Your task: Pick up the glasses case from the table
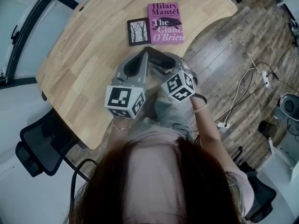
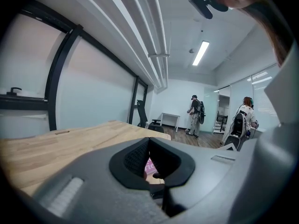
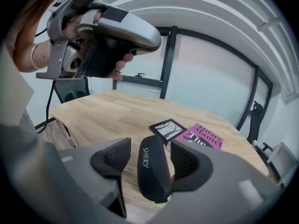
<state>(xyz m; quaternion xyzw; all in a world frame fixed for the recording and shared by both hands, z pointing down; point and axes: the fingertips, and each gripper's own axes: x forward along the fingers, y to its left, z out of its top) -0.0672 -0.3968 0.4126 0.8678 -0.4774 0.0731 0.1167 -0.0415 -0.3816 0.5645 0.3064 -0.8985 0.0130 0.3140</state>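
The glasses case (image 3: 152, 171) is dark, rounded and printed with the word SHERY. In the right gripper view it lies at the wooden table's (image 1: 88, 59) near edge, between the jaws of my right gripper (image 3: 152, 155). A gap shows between the left pad (image 3: 114, 155) and the case, while the right pad sits close against it. The jaws stand open. In the head view the case is mostly hidden under my right gripper (image 1: 163, 65). My left gripper (image 1: 146, 52) hovers just to its left, its fingertips (image 2: 148, 141) touching and nothing held.
A pink book (image 1: 165, 22) and a small black-framed tree picture (image 1: 138, 31) lie just beyond the case. A black office chair (image 1: 37, 148) stands to the left of the table. Cables (image 1: 247, 87) run over the wooden floor on the right. People stand far across the room.
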